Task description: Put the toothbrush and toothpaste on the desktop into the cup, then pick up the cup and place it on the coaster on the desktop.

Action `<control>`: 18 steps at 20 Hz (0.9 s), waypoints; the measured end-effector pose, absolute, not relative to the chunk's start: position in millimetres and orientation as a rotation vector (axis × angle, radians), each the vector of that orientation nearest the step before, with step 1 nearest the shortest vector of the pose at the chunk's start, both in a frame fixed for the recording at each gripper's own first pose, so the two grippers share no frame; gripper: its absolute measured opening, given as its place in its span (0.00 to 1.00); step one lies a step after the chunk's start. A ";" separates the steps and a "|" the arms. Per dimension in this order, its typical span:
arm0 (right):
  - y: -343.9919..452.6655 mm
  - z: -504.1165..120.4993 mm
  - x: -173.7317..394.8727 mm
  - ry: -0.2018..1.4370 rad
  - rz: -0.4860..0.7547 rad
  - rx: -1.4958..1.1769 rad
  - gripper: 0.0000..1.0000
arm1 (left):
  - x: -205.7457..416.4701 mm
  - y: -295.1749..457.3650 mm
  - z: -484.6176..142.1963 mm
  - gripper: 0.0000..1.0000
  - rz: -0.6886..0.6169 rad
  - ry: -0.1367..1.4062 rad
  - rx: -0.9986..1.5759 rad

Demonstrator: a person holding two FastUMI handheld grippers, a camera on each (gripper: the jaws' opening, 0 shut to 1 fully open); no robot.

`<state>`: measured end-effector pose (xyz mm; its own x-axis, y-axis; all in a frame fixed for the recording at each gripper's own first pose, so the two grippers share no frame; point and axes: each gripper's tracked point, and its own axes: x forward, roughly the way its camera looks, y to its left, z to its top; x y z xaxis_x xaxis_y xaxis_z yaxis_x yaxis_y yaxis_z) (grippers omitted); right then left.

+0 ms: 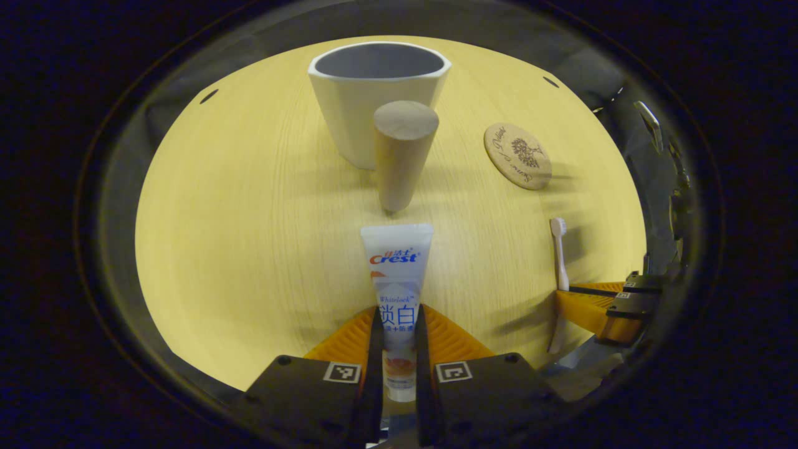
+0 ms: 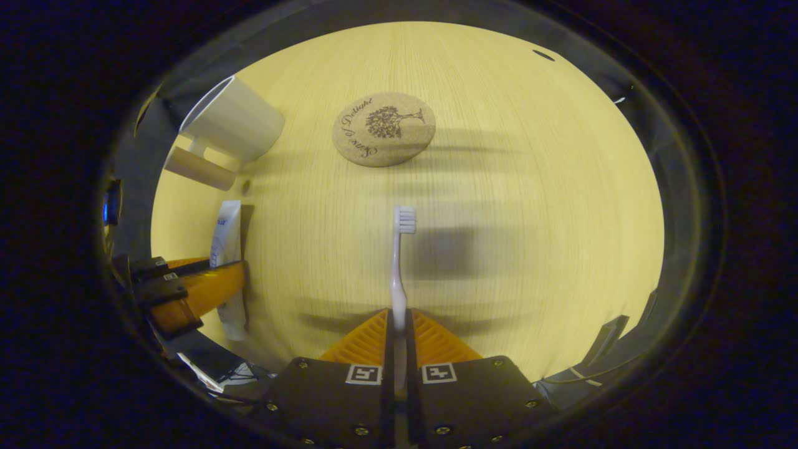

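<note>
My left gripper point(image 1: 398, 324) is shut on a white toothpaste tube point(image 1: 397, 274), held above the wooden desktop point(image 1: 249, 218) and pointing toward the cup. The white cup point(image 1: 377, 93) with a wooden cylinder handle point(image 1: 402, 153) stands upright ahead of it. My right gripper point(image 2: 398, 327) is shut on a white toothbrush point(image 2: 399, 262), bristles forward, above the desktop point(image 2: 530, 218). A round cork coaster point(image 2: 383, 129) lies ahead of the brush. The left gripper view shows the coaster point(image 1: 517, 155) right of the cup, the toothbrush point(image 1: 560, 249) and the right gripper point(image 1: 598, 305) at the right. The right gripper view shows the cup point(image 2: 234, 125), the toothpaste point(image 2: 227, 237) and the left gripper point(image 2: 199, 287) at its left.
Small dark holes point(image 1: 209, 96) mark the desktop near its far edge. A dark stand or frame point(image 1: 654, 131) rises past the table's right edge.
</note>
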<state>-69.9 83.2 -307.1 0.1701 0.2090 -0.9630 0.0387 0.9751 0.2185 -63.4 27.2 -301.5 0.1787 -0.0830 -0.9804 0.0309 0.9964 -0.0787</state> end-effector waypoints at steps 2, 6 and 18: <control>85.7 -301.1 -70.0 1.393 0.124 0.262 0.05 | -63.5 25.8 -302.2 0.28 -0.102 1.379 -0.040; 84.8 -308.3 -69.4 1.363 0.145 0.303 0.05 | -60.3 25.7 -302.5 0.20 -0.097 1.327 -0.066; 85.2 -242.3 -43.4 1.046 0.243 0.346 0.05 | -38.5 30.6 -259.4 0.20 -0.069 1.047 -0.136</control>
